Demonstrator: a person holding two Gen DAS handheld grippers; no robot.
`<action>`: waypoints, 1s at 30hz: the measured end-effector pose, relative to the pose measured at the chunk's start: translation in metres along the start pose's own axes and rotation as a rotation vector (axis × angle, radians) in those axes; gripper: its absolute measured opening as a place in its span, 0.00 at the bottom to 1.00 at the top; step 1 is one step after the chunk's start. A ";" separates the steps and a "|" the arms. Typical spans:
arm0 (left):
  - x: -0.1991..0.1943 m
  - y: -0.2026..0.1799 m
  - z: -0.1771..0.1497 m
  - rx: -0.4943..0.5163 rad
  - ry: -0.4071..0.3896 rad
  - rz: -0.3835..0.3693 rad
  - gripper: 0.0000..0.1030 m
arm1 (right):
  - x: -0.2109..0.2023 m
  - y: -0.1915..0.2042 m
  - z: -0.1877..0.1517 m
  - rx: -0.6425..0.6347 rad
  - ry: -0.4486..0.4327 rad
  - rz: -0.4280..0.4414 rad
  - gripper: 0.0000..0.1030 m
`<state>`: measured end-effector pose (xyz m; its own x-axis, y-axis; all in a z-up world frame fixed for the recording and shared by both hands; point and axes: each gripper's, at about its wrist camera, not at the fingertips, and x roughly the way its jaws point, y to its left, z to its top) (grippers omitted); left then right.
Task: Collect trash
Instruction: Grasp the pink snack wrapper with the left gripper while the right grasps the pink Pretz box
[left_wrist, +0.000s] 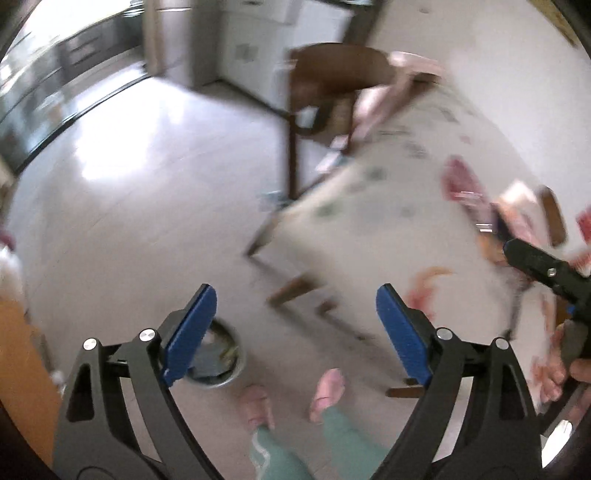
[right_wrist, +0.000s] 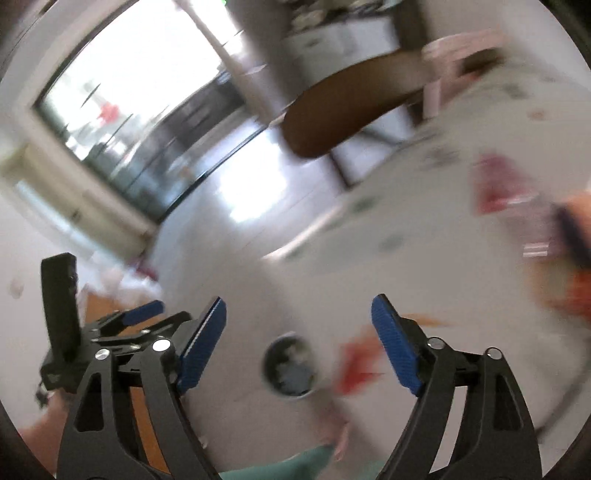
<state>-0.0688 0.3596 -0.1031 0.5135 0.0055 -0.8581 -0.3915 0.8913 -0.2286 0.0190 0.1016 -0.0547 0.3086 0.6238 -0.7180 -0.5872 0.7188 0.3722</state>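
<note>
Fingers of the left gripper (left_wrist: 295, 332) stand wide apart with nothing between the blue pads (left_wrist: 192, 332); they hang over bare floor (left_wrist: 129, 221), with the person's pink slippers (left_wrist: 327, 391) and green trouser legs just below them. Fingers of the right gripper (right_wrist: 297, 345) are spread just as wide and hold nothing.

Just behind the left gripper's left finger, a round metal bin (left_wrist: 221, 354) sits on the floor, its contents too blurred to name. In the right wrist view the same bin (right_wrist: 290, 369) shows between the 2 fingers, beside the near edge of the counter (right_wrist: 424, 258).

Red and orange wrappers (left_wrist: 424, 291) lie on the counter's (left_wrist: 369, 221) white patterned cloth just beyond the left gripper's right finger; in the right wrist view red scraps (right_wrist: 354, 365) sit close inside the right finger. Farther along the counter a red packet (left_wrist: 461, 181) lies near its right side, well apart from both grippers.

Open floor stretches left of the counter's edge toward a glass door (right_wrist: 129, 129). A brown chair (left_wrist: 332, 81) stands at the counter's far end.

Only the left wrist view shows the slippers and the chair legs; only the right wrist view shows the bright window area. Each view catches the other gripper at its margin. Both views are motion-blurred.
</note>
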 end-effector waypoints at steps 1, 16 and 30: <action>0.004 -0.018 0.006 0.025 -0.005 -0.019 0.84 | -0.010 -0.018 0.001 0.019 -0.011 -0.026 0.80; 0.076 -0.224 0.054 0.205 0.068 -0.115 0.93 | -0.108 -0.243 0.001 0.229 -0.116 -0.308 0.87; 0.177 -0.274 0.067 0.121 0.206 -0.080 0.93 | -0.036 -0.364 0.010 0.430 0.119 -0.065 0.87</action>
<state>0.1808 0.1465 -0.1612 0.3680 -0.1481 -0.9180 -0.2552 0.9332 -0.2529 0.2290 -0.1795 -0.1581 0.2318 0.5520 -0.8010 -0.1975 0.8330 0.5168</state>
